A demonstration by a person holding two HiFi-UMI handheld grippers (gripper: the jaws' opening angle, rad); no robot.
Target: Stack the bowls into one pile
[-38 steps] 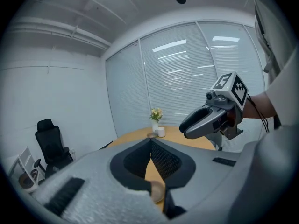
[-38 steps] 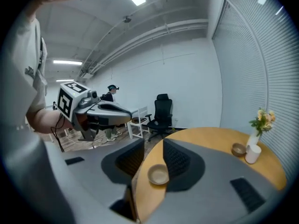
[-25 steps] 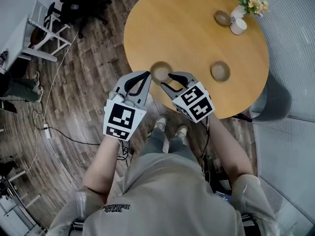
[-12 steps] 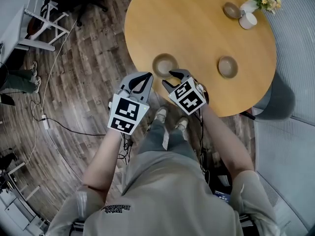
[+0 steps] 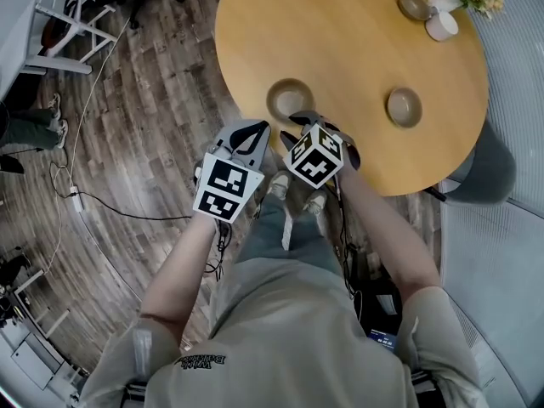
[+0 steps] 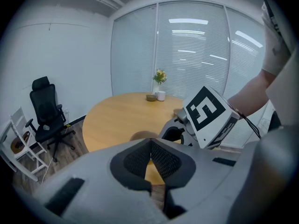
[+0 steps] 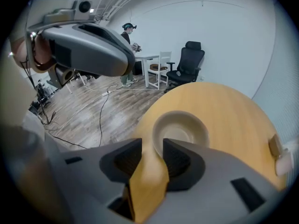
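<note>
Dark plank floor (image 5: pixel 144 100) with a white chair (image 5: pixel 59 24) at left. The left gripper (image 5: pixel 252 129), jaws pressed together and empty, hangs beside the round wooden table (image 5: pixel 340 32). The right gripper (image 5: pixel 293 126), jaws parted and empty, faces the nearest bowl (image 5: pixel 290 100). A second bowl (image 5: pixel 404 107) sits well apart, and a third bowl (image 5: pixel 415 5) sits beside a white cup (image 5: pixel 442 25).
</note>
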